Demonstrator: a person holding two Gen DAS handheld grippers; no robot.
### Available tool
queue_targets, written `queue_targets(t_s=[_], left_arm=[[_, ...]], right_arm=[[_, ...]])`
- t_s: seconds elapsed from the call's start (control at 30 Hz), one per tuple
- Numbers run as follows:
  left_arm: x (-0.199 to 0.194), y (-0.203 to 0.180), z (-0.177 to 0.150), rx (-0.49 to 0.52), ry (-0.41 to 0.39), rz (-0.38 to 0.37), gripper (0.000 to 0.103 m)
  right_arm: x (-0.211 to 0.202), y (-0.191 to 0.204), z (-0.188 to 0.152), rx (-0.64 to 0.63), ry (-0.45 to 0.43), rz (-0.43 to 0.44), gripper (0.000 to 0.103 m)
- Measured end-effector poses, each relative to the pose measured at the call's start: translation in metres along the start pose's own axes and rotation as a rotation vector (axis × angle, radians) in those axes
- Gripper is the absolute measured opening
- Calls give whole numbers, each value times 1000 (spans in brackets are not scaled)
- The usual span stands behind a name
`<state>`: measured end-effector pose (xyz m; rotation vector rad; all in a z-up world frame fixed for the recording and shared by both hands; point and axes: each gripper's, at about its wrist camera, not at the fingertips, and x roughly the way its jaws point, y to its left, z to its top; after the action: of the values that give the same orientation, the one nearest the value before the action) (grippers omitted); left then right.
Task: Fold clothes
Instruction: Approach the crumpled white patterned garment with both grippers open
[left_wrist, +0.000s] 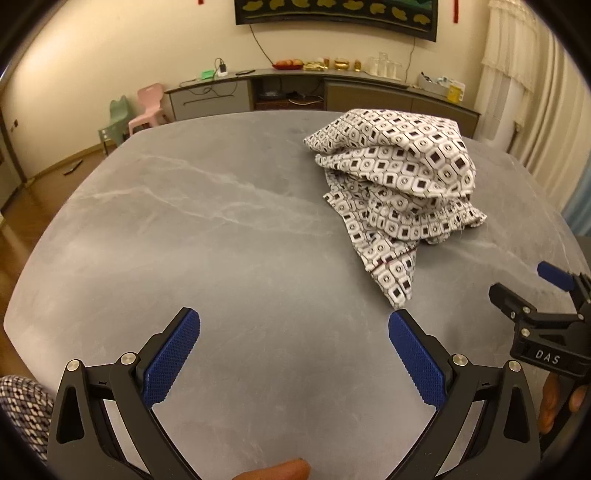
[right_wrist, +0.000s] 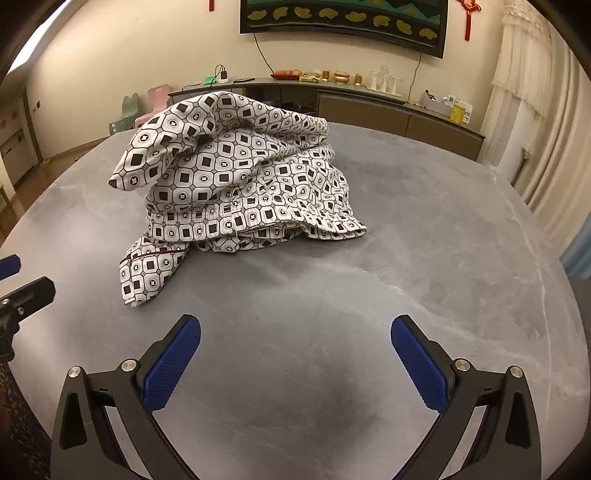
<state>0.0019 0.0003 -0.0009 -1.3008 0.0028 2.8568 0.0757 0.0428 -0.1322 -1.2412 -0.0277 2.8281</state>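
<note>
Both our tools, left tool (left_wrist: 294, 325) and right tool (right_wrist: 295, 330), hang spread and empty over the grey marbled bench (right_wrist: 424, 240). We judge nothing folded yet: the white, black-squared patterned garment (right_wrist: 236, 177) lies crumpled in a heap.

garment (right_wrist: 236, 181): white cloth, dark squares and ringed octagons. lies unfolded in a crumpled heap, layers piled up, gathered waistband visible toward me. one piped corner trails flat off the heap's near side. heap rests ahead of me, untouched.
</note>
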Motion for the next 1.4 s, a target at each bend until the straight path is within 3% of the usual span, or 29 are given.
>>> queue_targets(t_s=[0.13,0.3,0.5,0.67,0.87,1.03,1.1,1.17,1.2,1.23,1.27,1.3,1.33,1.37,1.4], left_arm=[[-2,-1,-8,13,-16,-3,102],[-1,-7,-16,31,20,28,102],[9,-13,-15,20,114,-13,102],[10,-17,-19,41,124,-12,102],[16,-9,-19,-17,161,-115,102],[14,-16,-20,8,153,-140,99],[12,-20,-21,23,153,-146,85],[12,-23,-23,32,164,-150,51],[14,-23,-23,33,172,-152,47],[14,-23,-24,34,175,-153,40],[15,-24,-25,35,178,-155,32],[15,-24,-26,38,177,-154,27],[14,-24,-26,42,174,-154,14],[14,-24,-26,44,170,-154,9],[13,-25,-25,47,165,-153,9]], right_arm=[[-1,-1,-1,-8,4,-8,103],[-2,-1,-3,-19,9,-18,103],[-4,-2,-5,-32,15,-30,103],[-5,-1,-7,-41,20,-35,103],[-4,0,-7,-47,28,-40,103],[-2,3,-8,-67,34,-55,103],[-2,3,-9,-74,33,-57,103],[-3,3,-9,-80,29,-60,102],[-4,3,-9,-86,25,-62,100],[-4,4,-9,-91,25,-60,86],[-3,4,-9,-97,33,-58,64],[-1,4,-10,-98,49,-54,54],[2,3,-11,-94,64,-45,37],[4,1,-12,-88,77,-32,28],[6,0,-13,-83,88,-21,27]])
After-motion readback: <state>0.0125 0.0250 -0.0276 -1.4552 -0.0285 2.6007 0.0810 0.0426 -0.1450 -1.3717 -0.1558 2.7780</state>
